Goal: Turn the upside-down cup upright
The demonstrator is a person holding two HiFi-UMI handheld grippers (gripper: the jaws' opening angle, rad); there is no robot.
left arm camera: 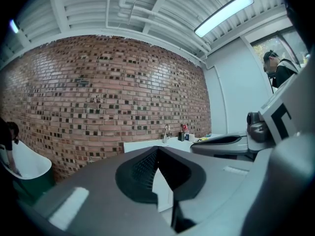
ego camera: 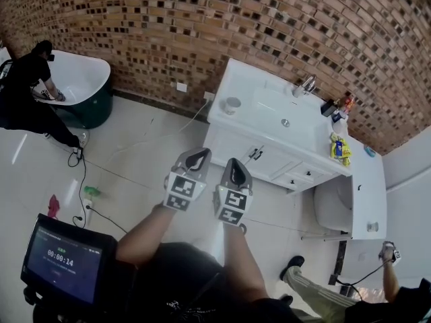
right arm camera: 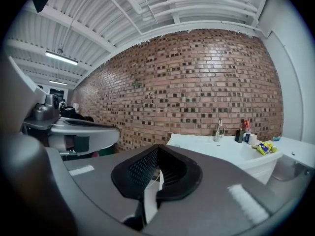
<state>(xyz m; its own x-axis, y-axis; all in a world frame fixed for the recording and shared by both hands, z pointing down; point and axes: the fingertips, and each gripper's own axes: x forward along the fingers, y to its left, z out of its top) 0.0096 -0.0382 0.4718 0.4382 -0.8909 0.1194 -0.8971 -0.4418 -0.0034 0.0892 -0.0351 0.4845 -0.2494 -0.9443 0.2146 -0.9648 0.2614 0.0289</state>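
A small pale cup [ego camera: 232, 105] stands on the left end of the white vanity counter [ego camera: 269, 123], beside the basin; I cannot tell which way up it is. My left gripper [ego camera: 196, 159] and right gripper [ego camera: 235, 171] hang side by side over the floor, well short of the vanity. Both are shut, tips meeting, with nothing held. The left gripper [left arm camera: 157, 150] in its own view points at the brick wall and the vanity [left arm camera: 147, 144]. The right gripper [right arm camera: 158, 148] faces the vanity [right arm camera: 231, 150] from the left. The cup does not show in either gripper view.
Faucet [ego camera: 306, 85], bottles [ego camera: 339, 106] and a yellow packet [ego camera: 340, 147] sit on the counter. A toilet [ego camera: 333, 204] stands right of the vanity. A bathtub [ego camera: 84, 86] with a person [ego camera: 27, 89] is far left. Cables cross the floor. A timer screen [ego camera: 64, 258] is near left.
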